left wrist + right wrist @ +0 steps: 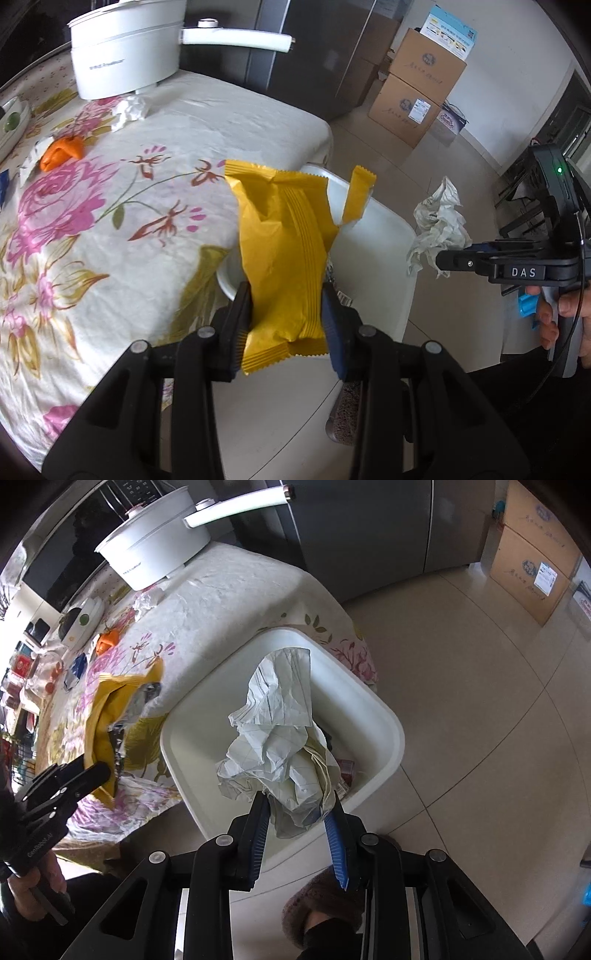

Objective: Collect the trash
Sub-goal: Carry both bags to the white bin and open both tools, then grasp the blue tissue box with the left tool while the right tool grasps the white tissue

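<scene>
My left gripper (288, 306) is shut on a yellow snack wrapper (284, 251) and holds it over the table's edge, beside the white trash bin (384, 236). My right gripper (299, 812) is shut on a crumpled sheet of lined paper (277, 731) and holds it above the open bin (380, 716). The paper also shows in the left wrist view (439, 229), and the wrapper in the right wrist view (107, 716). Some trash lies at the bin's bottom (345, 771).
On the floral tablecloth (110, 229) lie an orange peel (62, 151), a crumpled white tissue (131, 109) and a blue wrapper (77, 668). A white electric pot (125, 48) stands at the far end. Cardboard boxes (417, 96) stand on the tiled floor.
</scene>
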Motion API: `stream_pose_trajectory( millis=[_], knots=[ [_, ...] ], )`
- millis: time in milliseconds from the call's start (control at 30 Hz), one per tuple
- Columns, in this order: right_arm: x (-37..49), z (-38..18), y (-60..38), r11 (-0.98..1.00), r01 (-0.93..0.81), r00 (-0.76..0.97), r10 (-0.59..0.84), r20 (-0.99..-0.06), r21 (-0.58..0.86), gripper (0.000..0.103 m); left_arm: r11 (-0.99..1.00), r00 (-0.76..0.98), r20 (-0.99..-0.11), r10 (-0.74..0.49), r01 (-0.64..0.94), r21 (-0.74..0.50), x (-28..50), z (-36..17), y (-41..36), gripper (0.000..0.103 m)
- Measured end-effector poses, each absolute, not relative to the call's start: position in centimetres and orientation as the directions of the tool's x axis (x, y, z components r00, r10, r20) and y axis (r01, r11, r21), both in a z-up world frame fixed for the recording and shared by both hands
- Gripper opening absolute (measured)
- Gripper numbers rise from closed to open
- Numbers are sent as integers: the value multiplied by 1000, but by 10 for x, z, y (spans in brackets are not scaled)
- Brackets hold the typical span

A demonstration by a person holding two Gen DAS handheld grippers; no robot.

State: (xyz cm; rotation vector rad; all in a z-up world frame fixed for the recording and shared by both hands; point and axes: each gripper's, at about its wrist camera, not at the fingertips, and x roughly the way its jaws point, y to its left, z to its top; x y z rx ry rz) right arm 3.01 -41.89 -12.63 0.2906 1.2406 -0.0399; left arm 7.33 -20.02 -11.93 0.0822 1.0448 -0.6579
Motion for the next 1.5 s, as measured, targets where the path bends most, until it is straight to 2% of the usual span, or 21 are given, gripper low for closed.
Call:
stream_pose_trajectory(
  millis=[167, 200, 333, 533, 867, 933, 967, 1000, 1500],
  knots=[
    [29, -129, -425, 961, 201, 320, 117, -940, 188, 32, 786, 330, -818, -471, 577, -220, 77, -129, -221, 40],
    [29, -130, -427, 961, 203, 318, 117, -941, 188, 32, 787, 348, -818, -458, 586, -192, 78, -130, -224, 45],
    [30, -131, -426, 961, 207, 311, 116, -943, 186, 32, 807, 415, -826, -381, 585, -78, 82, -132, -228, 76],
    [33, -132, -419, 964, 194, 308, 115, -944, 180, 33, 847, 408, -833, -374, 516, -127, 91, -125, -207, 83],
    [37, -131, -409, 966, 188, 310, 111, -944, 175, 34, 883, 400, -833, -383, 423, -203, 95, -113, -165, 83],
    [40, -128, -407, 967, 191, 320, 103, -942, 170, 45, 887, 405, -833, -378, 417, -200, 95, -111, -160, 83],
    [41, -127, -406, 966, 195, 324, 99, -941, 168, 63, 889, 407, -833, -374, 414, -197, 95, -109, -158, 83],
    [41, -125, -404, 966, 200, 333, 92, -938, 166, 76, 891, 410, -833, -370, 410, -194, 94, -108, -154, 83],
    [59, -111, -367, 971, 145, 341, 130, -931, 189, 78, 929, 423, -843, -333, 302, -215, 93, -97, -90, 84]
  ],
)
